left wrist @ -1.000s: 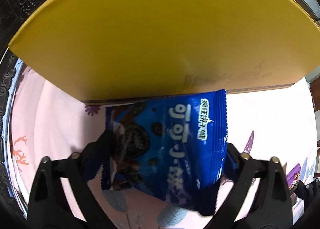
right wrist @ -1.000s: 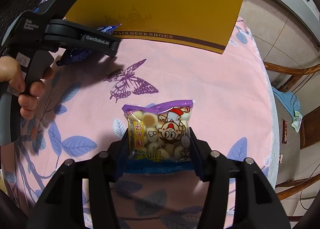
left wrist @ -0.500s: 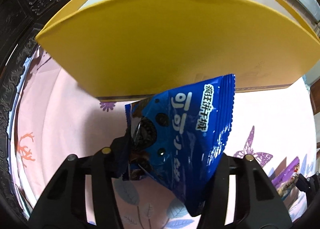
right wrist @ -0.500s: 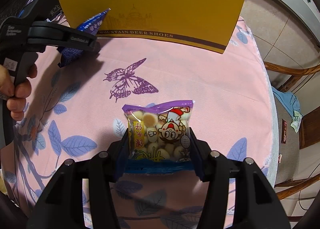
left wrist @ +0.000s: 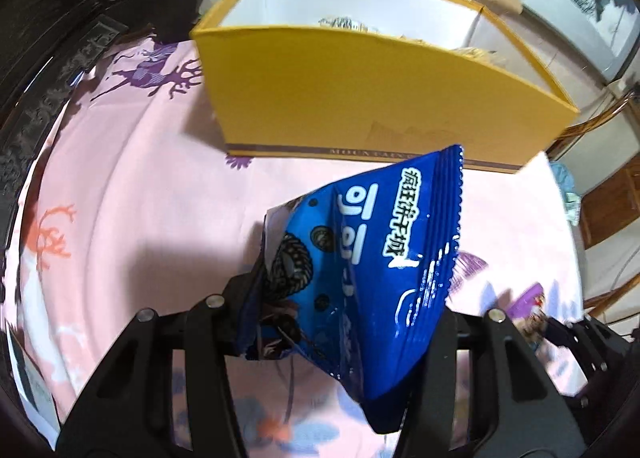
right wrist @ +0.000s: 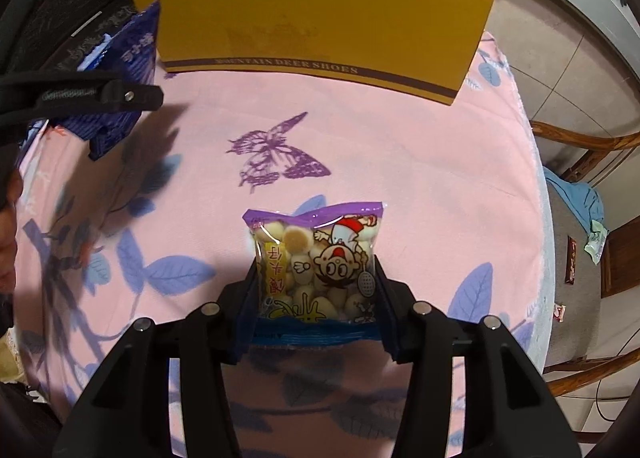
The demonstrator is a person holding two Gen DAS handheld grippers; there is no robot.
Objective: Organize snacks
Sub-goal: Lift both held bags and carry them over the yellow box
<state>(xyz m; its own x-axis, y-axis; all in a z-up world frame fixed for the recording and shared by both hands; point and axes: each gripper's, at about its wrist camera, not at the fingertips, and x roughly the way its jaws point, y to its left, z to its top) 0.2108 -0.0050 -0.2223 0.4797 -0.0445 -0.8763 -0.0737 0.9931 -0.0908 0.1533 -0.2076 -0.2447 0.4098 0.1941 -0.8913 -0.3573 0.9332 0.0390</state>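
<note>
**Two packets gripped, one box waiting**

Two snacks face one yellow box [left wrist: 360, 97], standing open-topped at the counter's [right wrist: 400, 161] far edge. Left claw [left wrist: 340, 322], the nearer one, clenches the blue cookie packet [left wrist: 372, 258] aloft, long axis tilted up toward the box. Right claw [right wrist: 316, 298], jaws just closing, brackets the biscuit bag [right wrist: 316, 262] lying flat on the cloth, well short of the box.

Inside the open yellow cardboard box [left wrist: 360, 97], packets show only as pale tips above its near wall. Beyond it, the purple-topped snack bag [left wrist: 532, 310] is smeared.
</note>
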